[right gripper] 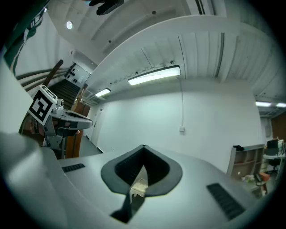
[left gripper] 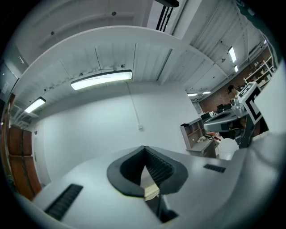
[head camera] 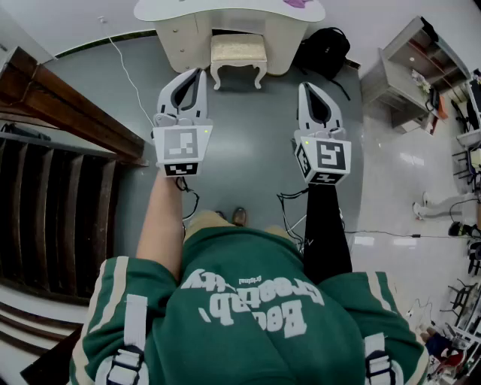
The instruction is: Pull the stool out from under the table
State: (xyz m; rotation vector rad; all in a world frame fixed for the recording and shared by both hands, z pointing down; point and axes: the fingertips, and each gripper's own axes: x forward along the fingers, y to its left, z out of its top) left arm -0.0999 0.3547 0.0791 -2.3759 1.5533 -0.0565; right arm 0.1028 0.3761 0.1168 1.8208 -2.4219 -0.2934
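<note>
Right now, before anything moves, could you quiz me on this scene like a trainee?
1. True or false: the stool stands fully clear of the white table.
2. What rests beside the table? A) black backpack B) bucket C) fan
3. Fill in: the left gripper and right gripper are both ____, holding nothing.
Key: 1 false, it sits partly under the table; 2 A; 3 shut.

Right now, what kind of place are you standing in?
Probably a big workroom or lab rather than a home: a white table with a stool tucked under it stands on a grey floor, wooden stairs are at the left, and cluttered shelves at the right.
</note>
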